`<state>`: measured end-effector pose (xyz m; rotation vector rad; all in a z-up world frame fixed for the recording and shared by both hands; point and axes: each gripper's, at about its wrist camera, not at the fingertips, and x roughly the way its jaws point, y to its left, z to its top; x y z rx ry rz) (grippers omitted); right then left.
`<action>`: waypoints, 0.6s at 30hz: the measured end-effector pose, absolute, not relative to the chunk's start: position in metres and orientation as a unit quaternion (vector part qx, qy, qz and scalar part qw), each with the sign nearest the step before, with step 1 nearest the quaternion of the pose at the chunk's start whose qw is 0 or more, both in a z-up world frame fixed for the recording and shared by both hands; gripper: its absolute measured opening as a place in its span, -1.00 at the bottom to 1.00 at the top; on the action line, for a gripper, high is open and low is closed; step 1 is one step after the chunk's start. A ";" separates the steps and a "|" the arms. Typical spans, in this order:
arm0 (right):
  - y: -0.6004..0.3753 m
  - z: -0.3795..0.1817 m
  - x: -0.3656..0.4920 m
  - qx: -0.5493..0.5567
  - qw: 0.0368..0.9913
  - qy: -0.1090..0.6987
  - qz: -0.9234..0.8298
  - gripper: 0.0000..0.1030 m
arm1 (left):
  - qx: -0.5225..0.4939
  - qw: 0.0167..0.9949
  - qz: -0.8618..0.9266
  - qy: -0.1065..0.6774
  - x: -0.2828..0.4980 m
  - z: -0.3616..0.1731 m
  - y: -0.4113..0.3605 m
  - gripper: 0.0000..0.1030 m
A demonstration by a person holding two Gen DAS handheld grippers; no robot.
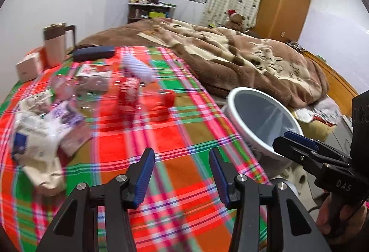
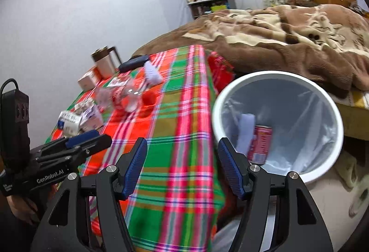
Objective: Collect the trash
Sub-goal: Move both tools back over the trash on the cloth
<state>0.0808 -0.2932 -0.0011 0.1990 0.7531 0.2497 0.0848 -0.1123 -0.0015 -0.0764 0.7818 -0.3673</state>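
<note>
With both hand-held grippers, left [image 1: 182, 173] and right [image 2: 183, 165], hanging open and empty beside the white round plastic bin [image 2: 332, 104], the next pick is looming: the red crumpled wrapper [image 1: 129, 93] on the plaid-clothed table [image 1: 184, 136].

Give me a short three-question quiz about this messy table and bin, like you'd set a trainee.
1. True or false: the white bin already holds a red can.
2. Multiple choice: the left gripper is A) shut on a wrapper, B) open and empty, C) inside the bin.
3. Fill in: the bin stands between the plaid tablecloth and the ____.

Key:
1. True; the can stands inside the liner beside a pale object.
2. B; its jaws stand apart above the cloth with nothing between them. The right gripper is open and empty too.
3. Bed, covered by a brown blanket.
</note>
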 end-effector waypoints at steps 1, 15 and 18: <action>-0.288 -0.001 0.081 0.092 0.917 0.367 0.128 0.27 | -0.037 0.910 -0.171 0.377 0.083 -0.002 -0.107 -0.05; -0.255 -0.002 0.089 0.064 0.905 0.381 0.176 0.27 | -0.061 0.917 -0.116 0.377 0.071 -0.005 -0.051 -0.05; -0.249 -0.003 0.095 0.060 0.903 0.384 0.185 0.27 | -0.058 0.921 -0.100 0.372 0.069 -0.001 -0.041 -0.05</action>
